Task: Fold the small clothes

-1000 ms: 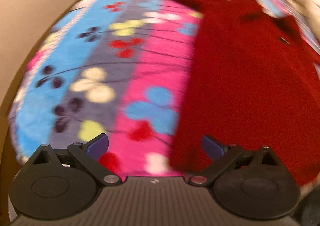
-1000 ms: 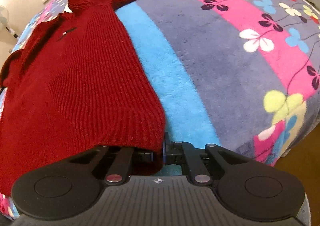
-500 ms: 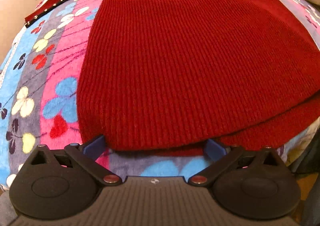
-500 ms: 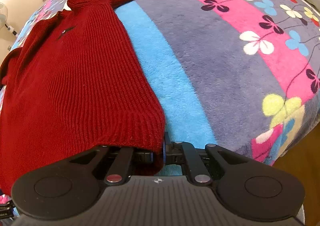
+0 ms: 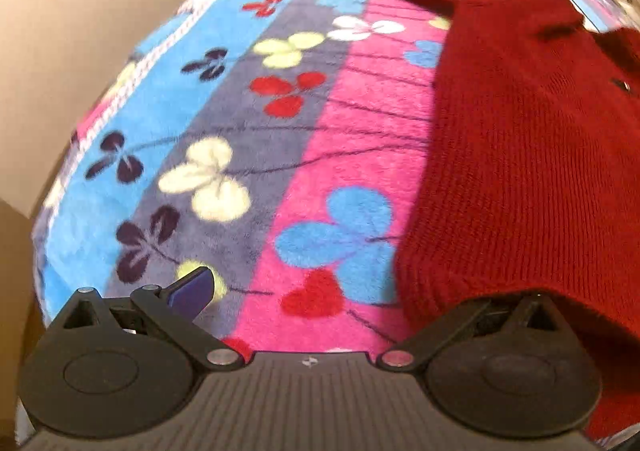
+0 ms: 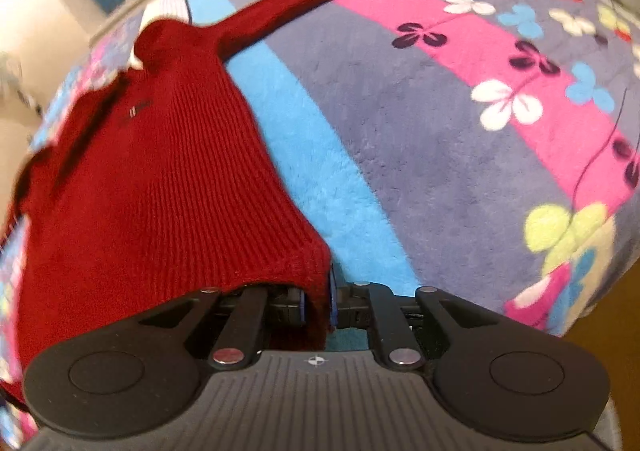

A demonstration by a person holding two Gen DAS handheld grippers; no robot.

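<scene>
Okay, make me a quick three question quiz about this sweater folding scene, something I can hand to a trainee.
1. True or false: the right gripper is shut on the hem of the red sweater.
2. The left gripper is: A) open, with the hem draped over one finger; B) clamped on a sleeve; C) holding a sock.
3. Fill in: the sweater lies on a striped, flower-patterned ____.

Key: 1 true. 2 A. 3 blanket.
</scene>
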